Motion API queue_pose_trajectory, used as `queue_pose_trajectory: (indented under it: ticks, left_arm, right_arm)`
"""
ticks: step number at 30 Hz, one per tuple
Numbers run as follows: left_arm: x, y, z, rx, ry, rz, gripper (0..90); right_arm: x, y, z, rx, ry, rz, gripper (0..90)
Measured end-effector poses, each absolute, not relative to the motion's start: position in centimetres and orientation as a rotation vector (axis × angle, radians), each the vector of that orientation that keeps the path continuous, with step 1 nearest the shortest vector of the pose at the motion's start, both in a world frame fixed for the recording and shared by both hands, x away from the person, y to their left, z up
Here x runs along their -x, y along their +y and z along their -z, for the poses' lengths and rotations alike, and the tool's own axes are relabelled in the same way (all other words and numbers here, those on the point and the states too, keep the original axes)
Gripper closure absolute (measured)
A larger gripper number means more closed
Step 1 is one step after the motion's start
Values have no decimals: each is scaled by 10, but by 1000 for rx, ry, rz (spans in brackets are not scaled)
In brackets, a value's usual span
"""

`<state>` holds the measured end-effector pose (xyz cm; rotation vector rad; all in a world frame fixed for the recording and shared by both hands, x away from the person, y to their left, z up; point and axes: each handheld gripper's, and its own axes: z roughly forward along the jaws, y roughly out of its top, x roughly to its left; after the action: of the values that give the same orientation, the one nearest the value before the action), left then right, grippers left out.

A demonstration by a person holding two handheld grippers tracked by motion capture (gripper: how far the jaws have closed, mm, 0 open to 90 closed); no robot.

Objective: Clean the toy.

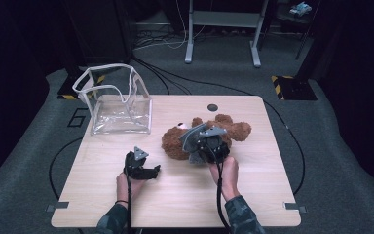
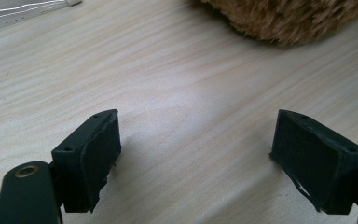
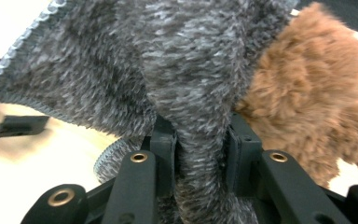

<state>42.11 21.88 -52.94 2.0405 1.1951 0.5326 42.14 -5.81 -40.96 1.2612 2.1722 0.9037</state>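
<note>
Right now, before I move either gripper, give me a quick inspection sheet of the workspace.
Surface: light wooden table, dark round hole near far edge.
Job's things: brown plush teddy bear lying down; grey fuzzy cloth against it; clear plastic bag open at far left.
Clutter: nothing seen.
Grippers: left gripper open, low over bare wood; right gripper shut on grey fuzzy cloth.
Cables: black cables trail from grippers.
Surroundings: grey carpet, metal frame legs.

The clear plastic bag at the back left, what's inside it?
The clear plastic bag stands open-topped, and nothing shows through its walls except table and floor. Glare along its base could hide something small.
</note>
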Motion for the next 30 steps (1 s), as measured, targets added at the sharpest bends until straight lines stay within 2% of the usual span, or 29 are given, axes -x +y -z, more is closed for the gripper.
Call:
queue_pose_trajectory:
  ticks: [11,30]
  left_arm:
    - [-421,219,529,-2042,1194,-533,154]
    - [-421,219,529,-2041,1195,-534,154]
  right_arm:
    - [-427,-110,404,-1394,2038,-912,686]
    - [-398,-107,440,-1377,2170,-909,683]
